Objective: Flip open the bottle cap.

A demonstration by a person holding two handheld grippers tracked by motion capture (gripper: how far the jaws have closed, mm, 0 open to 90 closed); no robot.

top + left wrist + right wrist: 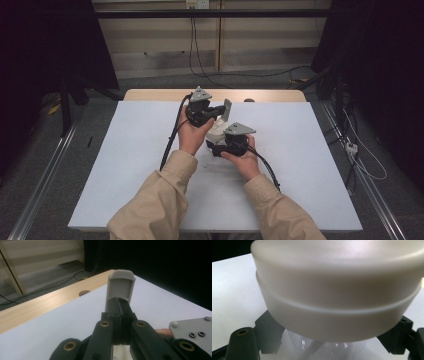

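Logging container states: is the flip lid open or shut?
Open: the grey flip lid stands upright, pinched by the left gripper, above the white container.

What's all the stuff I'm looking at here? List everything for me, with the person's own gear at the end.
Container: one, whitish with a clear lower part, mid-table between the grippers.
Flip lid tab: one, grey-beige, upright, pinched by the left gripper.
Mat: one, white, covering most of the table.
Table: one, light wood, far edge showing.
Cables: several, dark, on the floor behind.
Left gripper: one, black, shut on the tab.
Right gripper: one, black, jaws around the container's clear part.
Sleeves: two, beige.
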